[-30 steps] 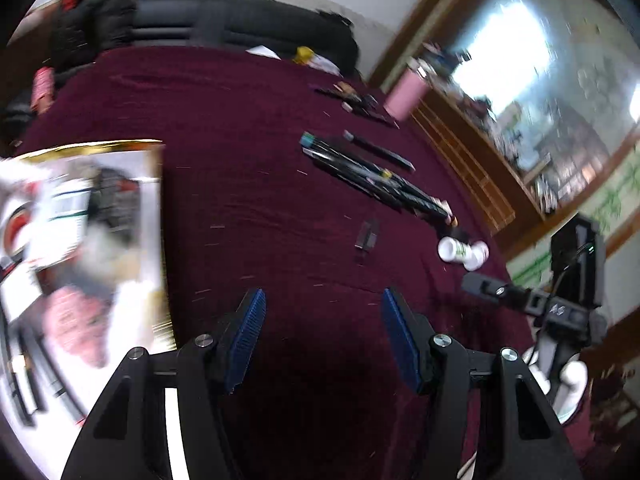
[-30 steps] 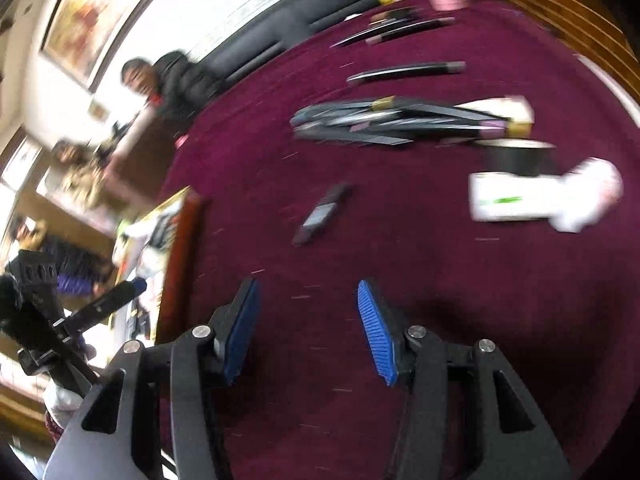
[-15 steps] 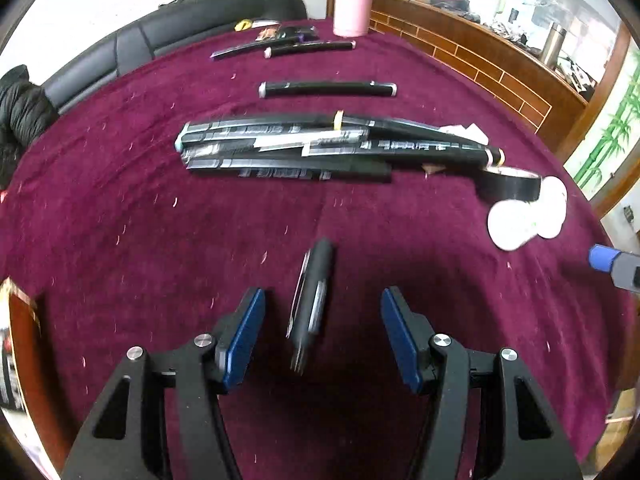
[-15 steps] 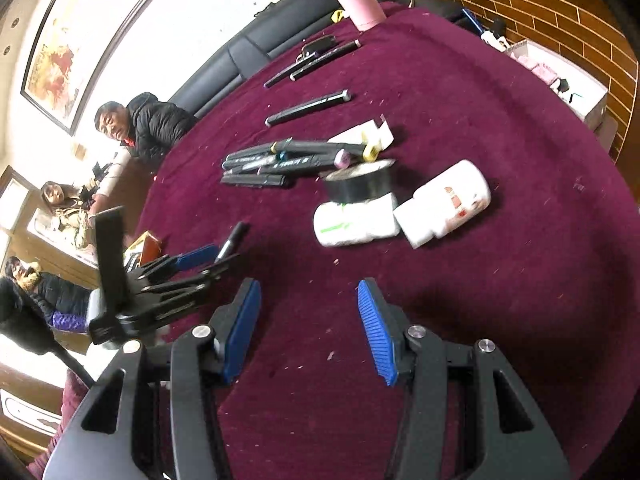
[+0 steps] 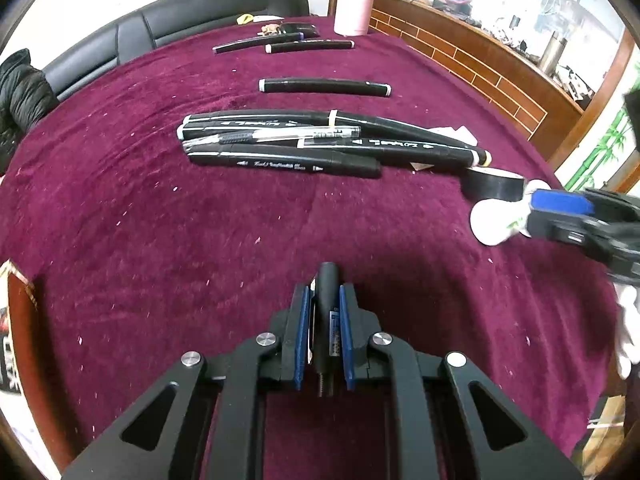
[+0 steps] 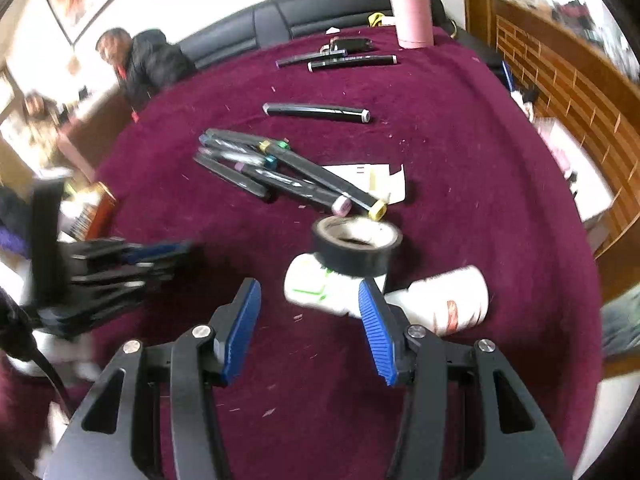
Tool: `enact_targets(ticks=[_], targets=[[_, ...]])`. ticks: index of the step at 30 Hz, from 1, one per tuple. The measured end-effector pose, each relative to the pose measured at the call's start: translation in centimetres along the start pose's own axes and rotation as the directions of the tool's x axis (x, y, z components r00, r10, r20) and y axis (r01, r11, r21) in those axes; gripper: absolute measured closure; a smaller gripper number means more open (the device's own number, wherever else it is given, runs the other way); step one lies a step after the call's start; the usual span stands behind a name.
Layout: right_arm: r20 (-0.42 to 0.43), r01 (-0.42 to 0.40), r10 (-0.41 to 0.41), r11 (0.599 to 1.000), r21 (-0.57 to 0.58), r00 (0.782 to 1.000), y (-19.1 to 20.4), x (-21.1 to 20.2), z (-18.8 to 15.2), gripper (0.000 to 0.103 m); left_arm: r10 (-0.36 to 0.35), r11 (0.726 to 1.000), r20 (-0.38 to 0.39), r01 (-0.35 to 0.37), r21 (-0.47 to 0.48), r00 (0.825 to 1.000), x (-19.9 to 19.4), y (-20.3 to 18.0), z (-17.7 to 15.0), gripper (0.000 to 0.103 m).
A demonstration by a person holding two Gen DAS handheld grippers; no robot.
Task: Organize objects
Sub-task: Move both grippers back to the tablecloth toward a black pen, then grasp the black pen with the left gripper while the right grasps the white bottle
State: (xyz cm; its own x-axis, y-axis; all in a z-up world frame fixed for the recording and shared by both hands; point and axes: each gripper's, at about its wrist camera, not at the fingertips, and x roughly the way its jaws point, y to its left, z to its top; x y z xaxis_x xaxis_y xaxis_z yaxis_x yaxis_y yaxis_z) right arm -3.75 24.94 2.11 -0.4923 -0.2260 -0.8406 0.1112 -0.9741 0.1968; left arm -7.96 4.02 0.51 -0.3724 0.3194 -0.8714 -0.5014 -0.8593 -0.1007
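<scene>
Half a second earlier the small black pen lay loose between the spread fingers of the left tool; by this moment those fingers had pressed together on it. Worktop [image 5: 168, 216]: broad, round-edged, covered in maroon velvet flecked with pale lint. Pink bottle [image 5: 354, 5]: upright at the far edge. Left tool [image 5: 324, 304]: blue pads pinching the small black pen [image 5: 327, 292], which ran lengthwise between them, its blunt end poking out ahead just above the cloth. Right tool [image 6: 310, 312]: fingers spread wide with nothing between them, low over the cloth, just short of the bottles. White bottles: two, lying on their sides, one with green print [image 6: 320, 286], the other with red print [image 6: 448, 300], touching each other. Roll of black tape [image 6: 356, 248]: resting against and partly on the green-printed bottle. Bundle of black markers [image 5: 304, 140]: lying crosswise mid-worktop, with one clear-barrelled pen [image 5: 288, 135] on top. Single black marker [image 5: 324, 86]: apart, beyond the bundle. Two further markers [image 5: 308, 46]: near the pink bottle. White paper scraps [image 6: 372, 176]: under the bundle's near ends.
</scene>
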Motion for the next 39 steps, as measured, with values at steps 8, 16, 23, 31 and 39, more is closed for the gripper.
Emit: enact_targets(ticks=[8,16,23,31,39], targets=[[-0.071,-0.050,0.044,0.995,-0.087,0.997,1.4,0.7,1.0,0.046,-0.053,0.997,0.030,0.055,-0.055,0.998,-2.2,0.7,-2.1,0.092],[-0.105,-0.068,0.053,0.987,-0.146,0.993,1.5,-0.9,0.4,0.047,-0.081,0.992,0.064,0.087,-0.095,0.995,-4.7,2.0,-4.0,0.092],[-0.091,0.008,-0.020,0.992,-0.126,0.996,1.7,-0.4,-1.1,0.046,-0.103,0.984,0.091,0.115,-0.134,0.990,-5.8,2.9,-5.3,0.091],[-0.160,-0.324,0.316,0.946,-0.026,0.935,3.3,-1.0,-3.4,0.044,-0.130,0.975,0.105,0.146,-0.165,0.986,-6.4,3.5,-6.6,0.091],[-0.036,-0.007,-0.003,0.964,-0.266,0.999,7.8,-2.0,-2.9,0.044,-0.129,0.967,0.127,0.153,-0.204,0.983,-7.1,4.5,-7.7,0.091]])
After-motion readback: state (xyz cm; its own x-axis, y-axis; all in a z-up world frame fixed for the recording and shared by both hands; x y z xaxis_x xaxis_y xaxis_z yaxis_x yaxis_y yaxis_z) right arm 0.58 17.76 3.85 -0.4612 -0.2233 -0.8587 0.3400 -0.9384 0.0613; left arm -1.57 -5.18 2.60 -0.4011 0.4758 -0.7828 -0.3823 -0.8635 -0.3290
